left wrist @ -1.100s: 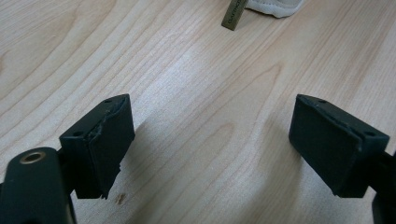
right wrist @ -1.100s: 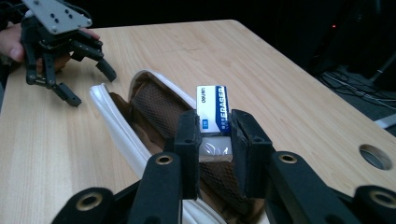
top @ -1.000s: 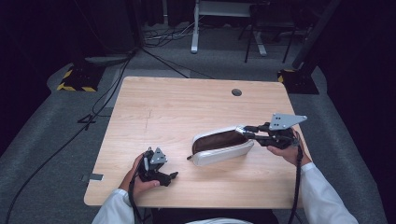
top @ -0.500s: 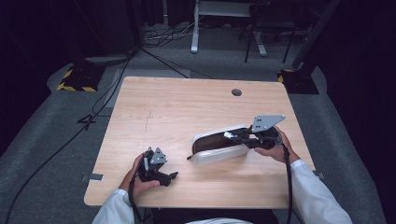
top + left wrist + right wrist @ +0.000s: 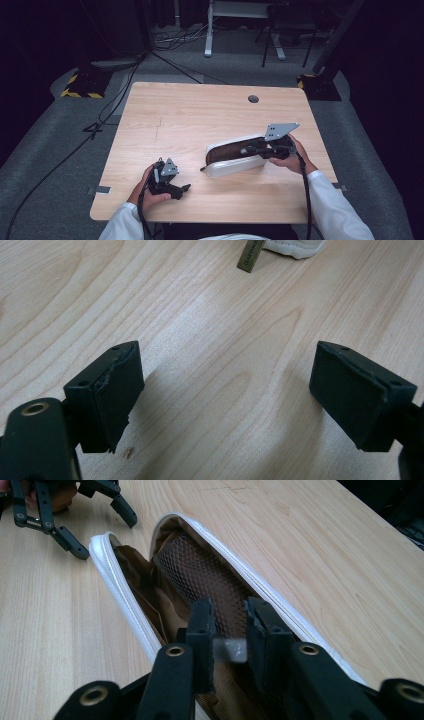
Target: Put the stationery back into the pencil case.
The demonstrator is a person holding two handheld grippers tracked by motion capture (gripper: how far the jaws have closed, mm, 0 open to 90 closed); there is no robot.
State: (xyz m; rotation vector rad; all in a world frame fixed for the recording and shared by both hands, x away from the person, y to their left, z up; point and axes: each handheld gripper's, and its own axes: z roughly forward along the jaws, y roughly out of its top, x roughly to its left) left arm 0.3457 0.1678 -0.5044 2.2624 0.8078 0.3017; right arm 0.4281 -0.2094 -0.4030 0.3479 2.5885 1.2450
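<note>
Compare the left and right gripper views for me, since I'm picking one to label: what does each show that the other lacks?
Left gripper view: the left gripper with jaws wide apart over bare table, plus the pouch's pull tab. Right gripper view: the right gripper shut on a small clear object over the open pouch's brown mesh lining. Both show the white pouch.

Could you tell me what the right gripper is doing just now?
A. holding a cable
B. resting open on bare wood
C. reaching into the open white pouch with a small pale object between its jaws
C: the right gripper pinches a small pale object over the white pouch.
</note>
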